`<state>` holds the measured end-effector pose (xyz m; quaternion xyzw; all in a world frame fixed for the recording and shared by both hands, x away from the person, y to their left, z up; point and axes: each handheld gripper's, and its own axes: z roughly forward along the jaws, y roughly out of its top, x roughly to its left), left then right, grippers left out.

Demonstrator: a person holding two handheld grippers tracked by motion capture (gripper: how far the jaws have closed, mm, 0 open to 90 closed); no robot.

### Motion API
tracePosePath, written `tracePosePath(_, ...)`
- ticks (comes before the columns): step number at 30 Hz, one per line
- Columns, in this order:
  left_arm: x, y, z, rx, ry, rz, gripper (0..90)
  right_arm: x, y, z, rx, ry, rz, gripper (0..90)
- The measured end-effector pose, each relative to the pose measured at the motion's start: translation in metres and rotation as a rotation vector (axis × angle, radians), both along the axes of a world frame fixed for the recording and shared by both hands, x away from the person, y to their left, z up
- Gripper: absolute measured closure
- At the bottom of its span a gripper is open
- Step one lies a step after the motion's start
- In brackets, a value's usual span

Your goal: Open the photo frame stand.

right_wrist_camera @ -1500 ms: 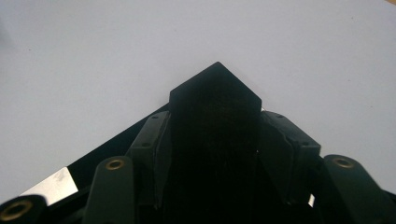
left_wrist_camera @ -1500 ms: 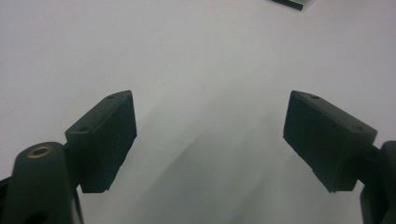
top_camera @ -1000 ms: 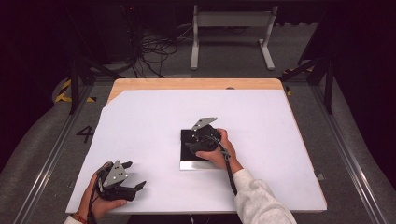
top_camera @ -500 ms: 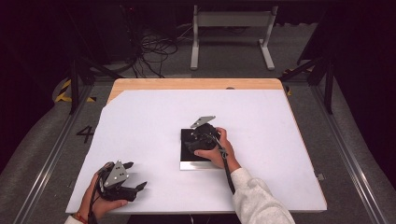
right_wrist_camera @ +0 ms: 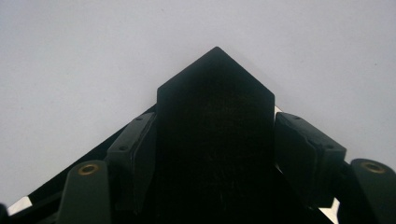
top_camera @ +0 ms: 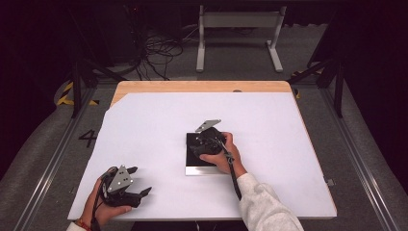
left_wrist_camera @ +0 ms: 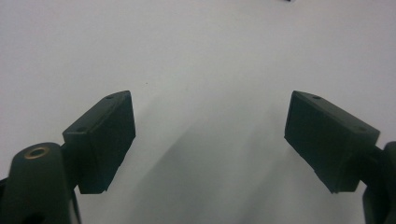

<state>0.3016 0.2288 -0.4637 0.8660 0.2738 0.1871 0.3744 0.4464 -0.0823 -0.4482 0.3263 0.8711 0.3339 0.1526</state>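
My left gripper point(top_camera: 139, 180) rests at the near left corner of the table point(top_camera: 159, 120). Its jaws are spread wide with nothing between them, and white surface shows in the gap in the left gripper view. I judge it best left parked there, well clear of the work.

Toward the middle lies the black plate point(top_camera: 192, 161), flat on the table with a shiny strip along its near edge. My right gripper point(right_wrist_camera: 215, 154) is over it. Its jaws have just been closing and now clasp the black block point(right_wrist_camera: 215, 93), a pad against each of its flanks. The block's pointed end sticks out beyond the jaws, above the plate.

To do this step well, I think I should keep the squeeze even on both flanks so the block does not twist. I should lift straight off the plate rather than drag, since a sideways pull could shift the plate.

Count: two grippers, one black block, one black plate, one table.
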Motion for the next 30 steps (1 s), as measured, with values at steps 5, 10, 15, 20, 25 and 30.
tracePosePath(5,0.0011,-0.0007,-0.0002,0.001,0.000,0.001,16.8,-0.0014,0.0000,0.0016,0.001,-0.005,-0.004,32.7)
tracePosePath(10,0.0029,-0.0008,-0.0001,-0.007,0.003,0.004,16.4,-0.0028,-0.0009,0.0032,0.001,-0.010,-0.002,33.2)
tracePosePath(15,0.0035,-0.0001,0.0003,-0.007,0.004,0.009,16.0,-0.0031,-0.0004,0.0028,0.000,-0.008,-0.005,33.3)
tracePosePath(20,0.0033,0.0000,0.0007,-0.012,0.003,0.009,15.9,-0.0017,0.0002,0.0020,0.005,-0.006,-0.009,31.0)
tracePosePath(25,0.0031,0.0006,0.0009,-0.009,0.000,0.007,15.8,0.0029,0.0032,-0.0019,0.008,0.004,-0.021,25.6)
tracePosePath(30,0.0033,0.0013,0.0008,-0.015,0.002,0.007,15.7,0.0028,0.0065,-0.0014,0.004,-0.002,-0.027,30.0)
